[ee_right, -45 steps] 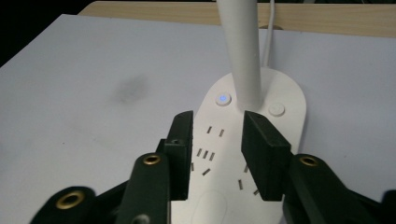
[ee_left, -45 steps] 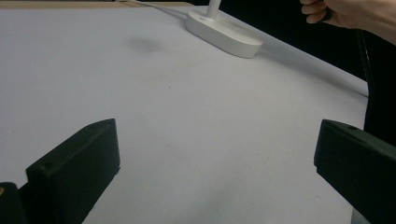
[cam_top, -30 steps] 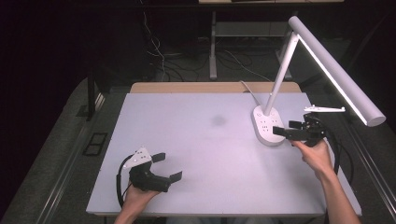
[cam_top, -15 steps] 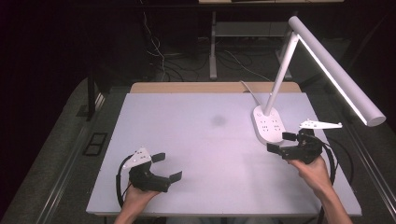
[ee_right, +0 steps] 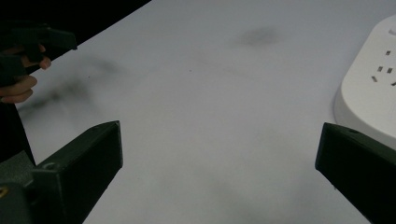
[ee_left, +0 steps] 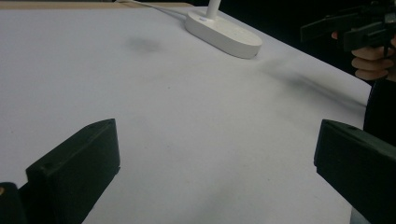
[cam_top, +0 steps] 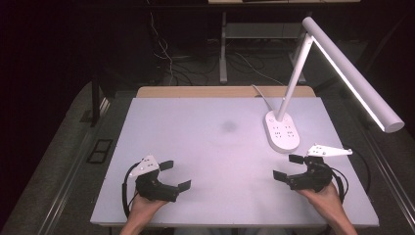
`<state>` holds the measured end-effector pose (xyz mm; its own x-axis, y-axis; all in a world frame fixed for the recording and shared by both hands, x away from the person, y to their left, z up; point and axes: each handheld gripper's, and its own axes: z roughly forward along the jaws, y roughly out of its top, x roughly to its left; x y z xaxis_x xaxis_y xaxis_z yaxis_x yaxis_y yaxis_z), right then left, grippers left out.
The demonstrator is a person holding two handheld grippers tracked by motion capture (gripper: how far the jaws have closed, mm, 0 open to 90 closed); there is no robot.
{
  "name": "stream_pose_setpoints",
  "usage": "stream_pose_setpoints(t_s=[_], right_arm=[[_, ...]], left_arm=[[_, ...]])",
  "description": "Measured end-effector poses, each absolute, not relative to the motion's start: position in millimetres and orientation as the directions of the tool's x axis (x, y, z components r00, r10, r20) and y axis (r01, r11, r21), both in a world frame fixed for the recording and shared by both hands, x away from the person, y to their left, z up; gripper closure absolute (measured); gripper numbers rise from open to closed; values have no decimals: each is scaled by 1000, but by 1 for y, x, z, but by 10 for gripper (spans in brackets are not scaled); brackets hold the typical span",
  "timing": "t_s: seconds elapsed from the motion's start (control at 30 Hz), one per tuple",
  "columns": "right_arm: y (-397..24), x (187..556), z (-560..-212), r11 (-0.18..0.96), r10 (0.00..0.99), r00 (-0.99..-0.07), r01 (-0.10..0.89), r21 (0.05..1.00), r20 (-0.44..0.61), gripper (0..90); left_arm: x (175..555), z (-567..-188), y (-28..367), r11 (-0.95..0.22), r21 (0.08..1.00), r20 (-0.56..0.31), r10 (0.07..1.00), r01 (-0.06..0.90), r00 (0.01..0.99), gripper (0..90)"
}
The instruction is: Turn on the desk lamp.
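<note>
A white table (cam_top: 195, 147) carries a desk lamp (cam_top: 281, 131).

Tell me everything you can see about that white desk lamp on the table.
The desk lamp looks like smooth white plastic. Its oval base stands flat at the table's far right and carries socket holes on top. A thin stem leans up from it to a long bar head that slopes down to the right and glows along its underside. A white cord trails off behind. Neither gripper touches it; the right gripper is nearest.

Black claws (cam_top: 175, 176) (cam_top: 288, 167) — grey three-cornered plates, looping black cables.
</note>
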<state>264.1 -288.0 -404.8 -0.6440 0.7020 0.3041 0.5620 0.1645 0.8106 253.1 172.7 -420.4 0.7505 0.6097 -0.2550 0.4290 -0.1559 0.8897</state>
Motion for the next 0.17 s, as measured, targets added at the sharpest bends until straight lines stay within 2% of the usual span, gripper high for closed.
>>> stream_pose_setpoints(t_s=[0.17], right_arm=[[-285,258,-413,179,693,-656,559,809,300,6]], left_arm=[[253,-420,173,-158,889,-254,609,429,751,0]])
